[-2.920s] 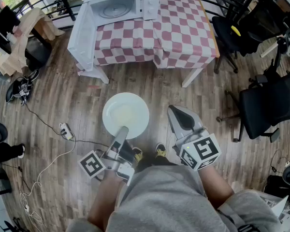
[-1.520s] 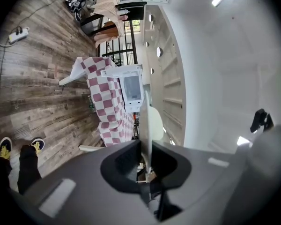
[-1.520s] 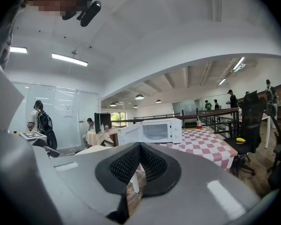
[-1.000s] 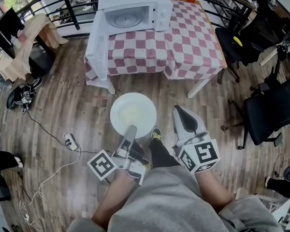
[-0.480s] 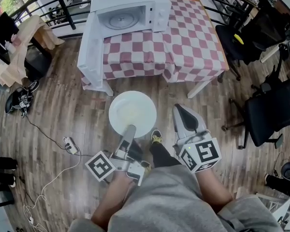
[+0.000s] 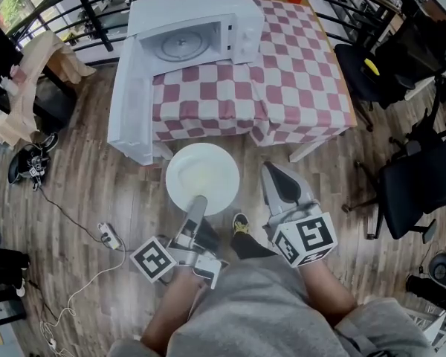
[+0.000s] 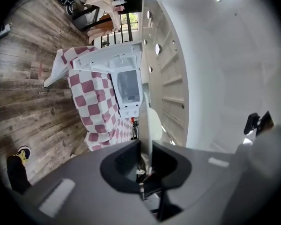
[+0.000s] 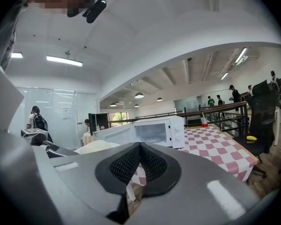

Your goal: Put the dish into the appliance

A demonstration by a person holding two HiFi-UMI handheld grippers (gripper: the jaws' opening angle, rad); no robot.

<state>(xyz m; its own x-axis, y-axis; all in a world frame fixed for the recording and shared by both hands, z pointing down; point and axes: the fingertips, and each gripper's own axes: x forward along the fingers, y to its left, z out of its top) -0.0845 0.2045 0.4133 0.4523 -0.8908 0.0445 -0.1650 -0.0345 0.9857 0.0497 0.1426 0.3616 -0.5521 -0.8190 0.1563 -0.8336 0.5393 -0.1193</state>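
Head view: the left tongs (image 6: 197, 203) clamp the near rim of the white dish (image 6: 202, 175) and hold it level above the wooden floor, just short of the checkered table (image 6: 297, 88). The microwave (image 6: 197, 28) sits at the table's far left corner. Its door (image 6: 130, 103) stands wide open, so the cavity looks ready to receive the dish. The right tongs (image 6: 276, 178) hang beside the dish, apart from it.

Left gripper view: the dish shows edge-on, pinched between nearly closed jaws, a narrow grip that suits a thin rim.

Right gripper view: the jaws meet with nothing between them, probably spare for now.
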